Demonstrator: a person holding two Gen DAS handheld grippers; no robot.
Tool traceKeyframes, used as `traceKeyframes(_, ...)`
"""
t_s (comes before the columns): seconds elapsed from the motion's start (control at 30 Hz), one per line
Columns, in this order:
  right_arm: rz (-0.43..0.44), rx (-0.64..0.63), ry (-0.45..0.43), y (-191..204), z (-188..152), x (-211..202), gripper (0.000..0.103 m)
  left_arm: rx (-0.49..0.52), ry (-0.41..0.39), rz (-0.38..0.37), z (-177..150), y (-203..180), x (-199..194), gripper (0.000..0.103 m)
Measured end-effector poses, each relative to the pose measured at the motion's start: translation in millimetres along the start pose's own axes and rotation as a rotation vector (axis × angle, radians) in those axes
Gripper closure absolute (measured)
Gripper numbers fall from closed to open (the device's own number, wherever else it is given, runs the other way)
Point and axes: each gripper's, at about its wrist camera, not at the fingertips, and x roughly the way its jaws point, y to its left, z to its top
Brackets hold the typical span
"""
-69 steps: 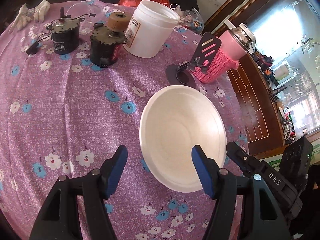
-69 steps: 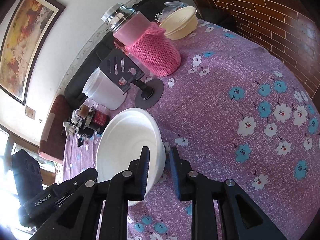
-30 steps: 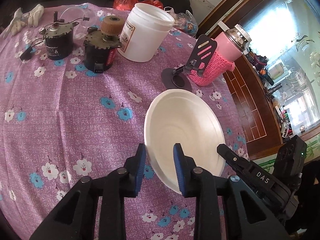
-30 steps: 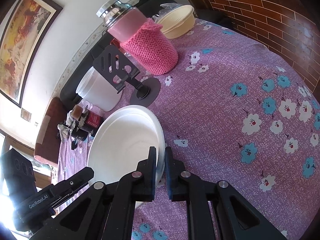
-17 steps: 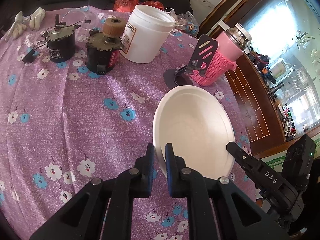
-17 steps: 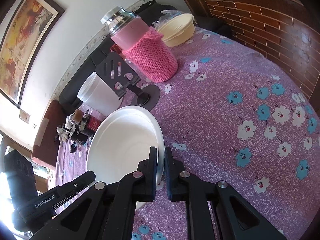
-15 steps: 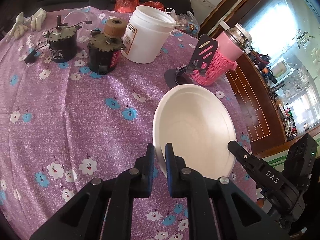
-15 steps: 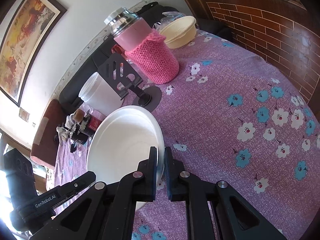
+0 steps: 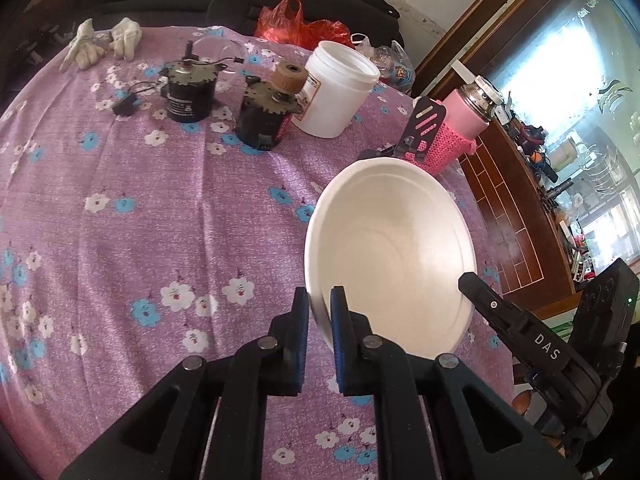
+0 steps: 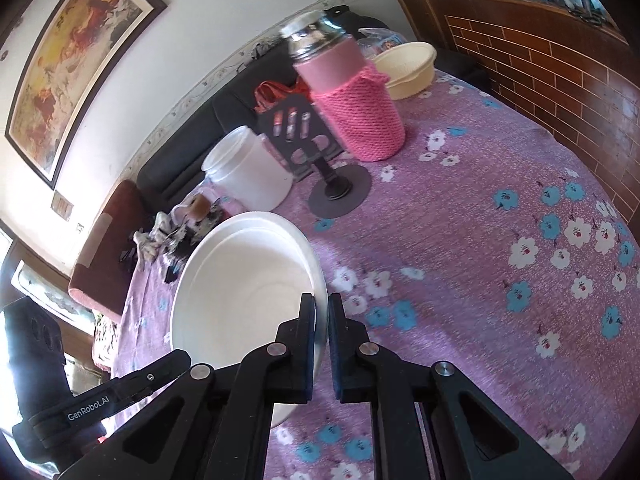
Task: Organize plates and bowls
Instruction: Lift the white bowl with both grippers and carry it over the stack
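A large white bowl [image 9: 390, 248] is held tilted above the purple flowered tablecloth. My left gripper [image 9: 319, 306] is shut on its near left rim. My right gripper [image 10: 321, 312] is shut on the opposite rim; the bowl also shows in the right wrist view [image 10: 244, 280]. The right gripper shows in the left wrist view [image 9: 516, 332] at the bowl's right edge. A cream bowl [image 10: 406, 66] sits at the far edge of the table behind the pink flask.
A white plastic tub [image 9: 336, 88], two small motors [image 9: 188, 90], a black phone stand [image 10: 324, 160], a pink knit-covered flask [image 10: 352, 104] and white gloves [image 9: 102, 42] stand on the table's far side. A wooden brick-patterned cabinet [image 10: 560, 60] borders the table.
The left gripper closed on the bowl's rim, the right gripper closed on the other rim, and both raised the bowl off the cloth and tilted it.
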Motion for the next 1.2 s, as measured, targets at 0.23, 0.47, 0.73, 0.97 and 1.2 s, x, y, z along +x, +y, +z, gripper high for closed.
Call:
traceKeyframes(0.23, 0.078, -0.083, 0.006, 60, -30, -12, 0.096, -0.046, -0.079, 0.056, -20, 43, -60, 0.093)
traceKeyframes(0.47, 0.154, -0.154, 0.022, 121, -66, -19, 0.096, -0.083, -0.159, 0.111, -46, 84, -125, 0.093)
traceKeyframes(0.73, 0.225, -0.217, 0.046, 179, -108, -31, 0.096, -0.12, -0.235, 0.152, -85, 126, -193, 0.092)
traceKeyframes(0.97, 0.3, -0.305, 0.077, 239, -154, -42, 0.095, -0.176, -0.324, 0.214, -128, 166, -257, 0.092)
traceKeyframes(1.2, 0.379, -0.401, 0.127, 294, -205, -45, 0.095, -0.248, -0.378, 0.283, -175, 210, -308, 0.092)
